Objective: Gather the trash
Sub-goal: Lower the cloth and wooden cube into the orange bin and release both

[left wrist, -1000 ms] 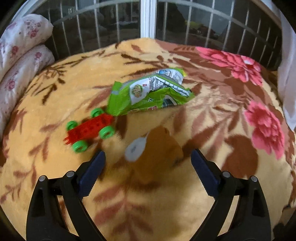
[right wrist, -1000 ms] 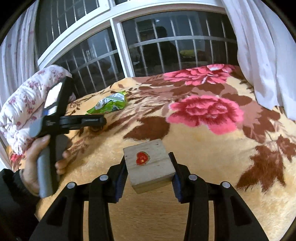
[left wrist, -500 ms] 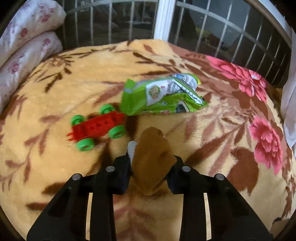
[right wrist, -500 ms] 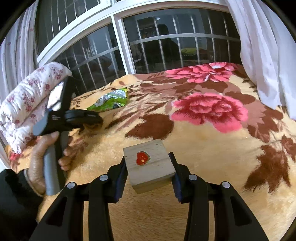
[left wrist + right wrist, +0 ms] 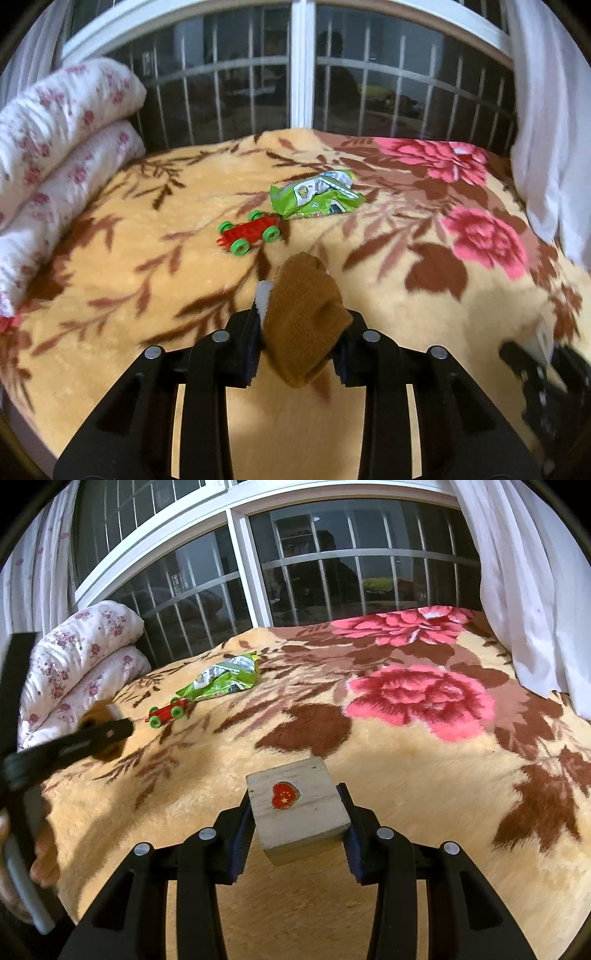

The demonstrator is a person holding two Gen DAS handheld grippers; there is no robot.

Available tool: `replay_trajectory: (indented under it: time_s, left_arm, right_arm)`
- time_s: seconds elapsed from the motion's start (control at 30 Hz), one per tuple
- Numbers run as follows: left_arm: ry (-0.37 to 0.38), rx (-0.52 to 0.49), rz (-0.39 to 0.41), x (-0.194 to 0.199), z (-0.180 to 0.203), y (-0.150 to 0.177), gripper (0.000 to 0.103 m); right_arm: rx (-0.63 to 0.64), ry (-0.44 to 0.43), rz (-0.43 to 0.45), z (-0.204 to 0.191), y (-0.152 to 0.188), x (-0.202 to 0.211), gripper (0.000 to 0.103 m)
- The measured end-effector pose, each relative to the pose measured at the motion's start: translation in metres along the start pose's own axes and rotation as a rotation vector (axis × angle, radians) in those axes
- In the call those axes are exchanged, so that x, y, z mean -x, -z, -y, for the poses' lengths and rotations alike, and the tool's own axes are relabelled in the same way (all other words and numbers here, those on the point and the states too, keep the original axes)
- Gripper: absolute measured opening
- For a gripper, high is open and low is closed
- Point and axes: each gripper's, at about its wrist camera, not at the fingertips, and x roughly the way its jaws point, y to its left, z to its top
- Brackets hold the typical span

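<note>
My left gripper [image 5: 297, 339] is shut on a brown knitted sock [image 5: 304, 325] with a white bit at its left side, lifted off the blanket. The same sock [image 5: 101, 716] shows blurred at the left of the right wrist view, behind the left gripper's fingers [image 5: 107, 733]. My right gripper [image 5: 295, 819] is shut on a wooden block [image 5: 299, 808] with a red heart sticker on top. A crumpled green snack wrapper [image 5: 317, 199] [image 5: 221, 681] lies on the blanket towards the window. A red toy car with green wheels [image 5: 249, 232] [image 5: 166, 712] sits just in front of it.
A yellow blanket with pink flowers [image 5: 476, 236] [image 5: 421, 698] covers the bed. Rolled white floral bedding [image 5: 59, 147] [image 5: 77, 657] lies at the left. A barred window [image 5: 314, 572] backs the bed, and a white curtain [image 5: 532, 590] hangs at the right. A hand [image 5: 40, 853] holds the left gripper's handle.
The left gripper closed on the brown sock, then lifted and pulled back from the wrapper and toy car. The right gripper with its block stayed still.
</note>
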Motion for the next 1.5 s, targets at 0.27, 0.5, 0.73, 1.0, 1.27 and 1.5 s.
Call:
replay_trajectory:
  time_s: [0.27, 0.5, 0.73, 1.0, 1.27, 1.5]
  left_arm:
    - [-0.007, -0.056, 0.039, 0.051, 0.003, 0.038, 0.03]
    - [0.057, -0.114, 0.012, 0.096, -0.001, 0.097, 0.03]
    - [0.162, -0.257, -0.153, 0.112, -0.004, 0.188, 0.03]
    - [0.234, -0.268, -0.555, 0.05, -0.003, 0.255, 0.03]
    - [0.243, -0.249, -0.765, 0.008, -0.004, 0.286, 0.03]
    - [0.198, -0.284, -0.819, -0.004, 0.003, 0.294, 0.06]
  right_arm:
    - [0.076, -0.027, 0.082, -0.021, 0.012, 0.027, 0.042]
    - [0.151, -0.034, 0.17, -0.041, 0.058, 0.081, 0.042]
    - [0.102, -0.168, -0.003, -0.049, 0.128, 0.119, 0.042]
    - [0.171, -0.12, -0.378, -0.072, 0.201, 0.095, 0.042]
    - [0.135, -0.101, -0.582, -0.069, 0.223, 0.053, 0.042]
    - [0.134, -0.096, -0.67, -0.071, 0.233, 0.033, 0.063]
